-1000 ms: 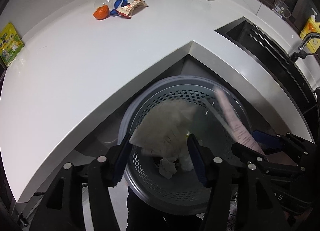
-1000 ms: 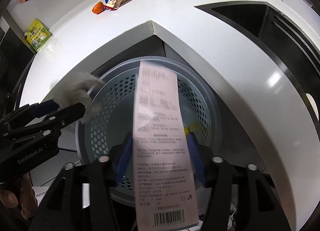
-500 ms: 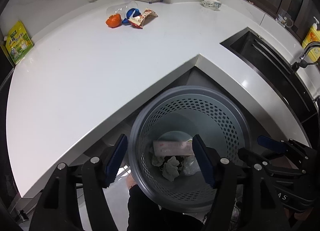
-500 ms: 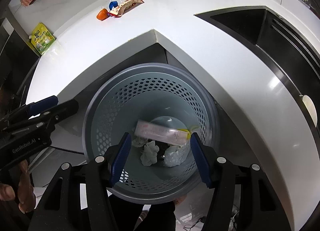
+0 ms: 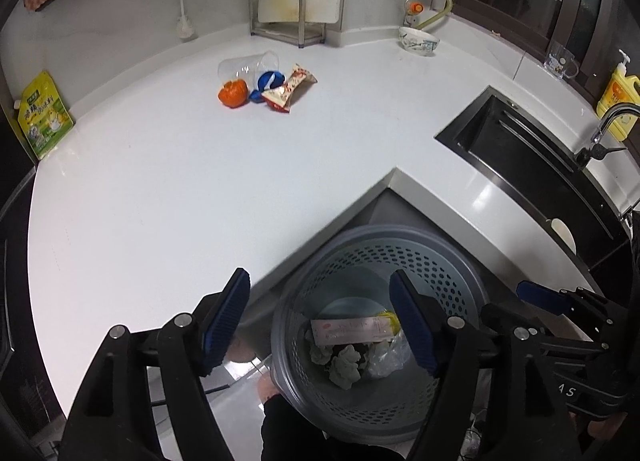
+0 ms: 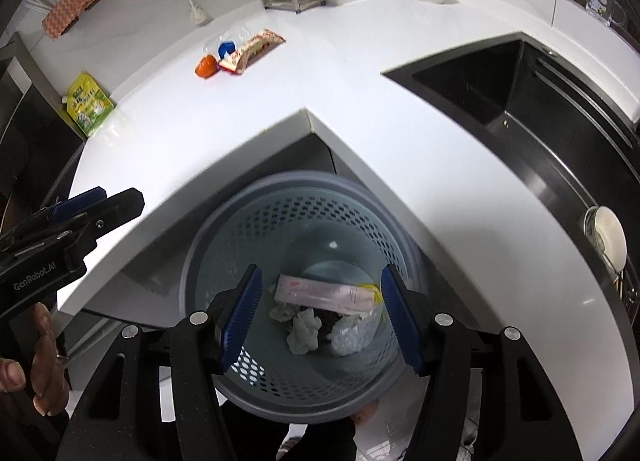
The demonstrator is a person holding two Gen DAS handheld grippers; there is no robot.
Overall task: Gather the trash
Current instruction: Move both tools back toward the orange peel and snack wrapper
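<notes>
Grey perforated bin (image 6: pixel 304 197) below counter corner (image 6: pixel 308 113)

Bin (image 6: pixel 298 197) mouth gapes unobstructed (counter (image 6: pixel 400 149) edge flanks it).

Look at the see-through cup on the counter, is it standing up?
No, tipped over. The clear cup lies on its side beside the orange thing.

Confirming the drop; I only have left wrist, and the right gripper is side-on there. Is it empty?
Observer: Yes. The right wrist view shows the right gripper open, with nothing between its pads, above the perforated bin.
Operator: Anything in the sink that I can't make out?
Observer: A white bowl stands on edge in a rack at the near end of the sink; your view catches only a sliver of it.
</notes>
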